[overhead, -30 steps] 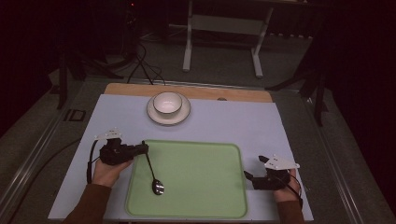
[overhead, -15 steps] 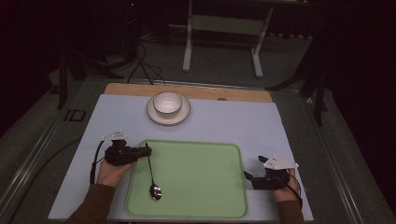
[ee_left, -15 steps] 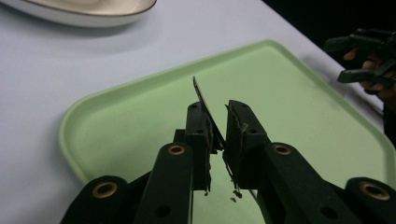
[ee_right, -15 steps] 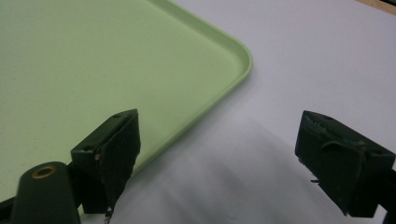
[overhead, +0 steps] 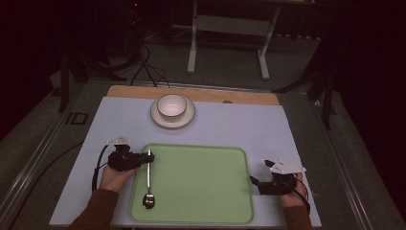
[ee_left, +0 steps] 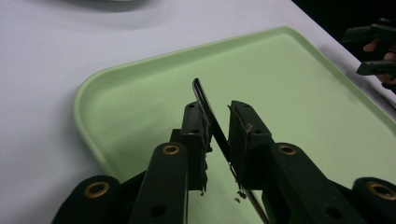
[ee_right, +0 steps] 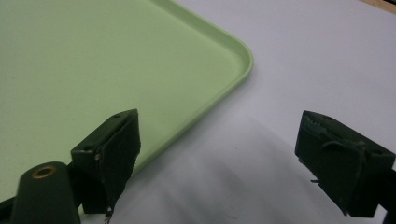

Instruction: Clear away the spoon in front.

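On green tray point(overhead: 201, 182), slim metal spoon point(overhead: 149, 184)

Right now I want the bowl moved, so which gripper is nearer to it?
Left. The left gripper is at the tray's left edge, gripping a spoon, below the bowl. The right gripper sits beyond the tray's right edge, farther away.

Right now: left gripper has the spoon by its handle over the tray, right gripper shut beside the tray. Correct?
Not quite: the right gripper is open, its jaws wide apart in the right gripper view. The left gripper does hold the spoon by its handle over the tray.
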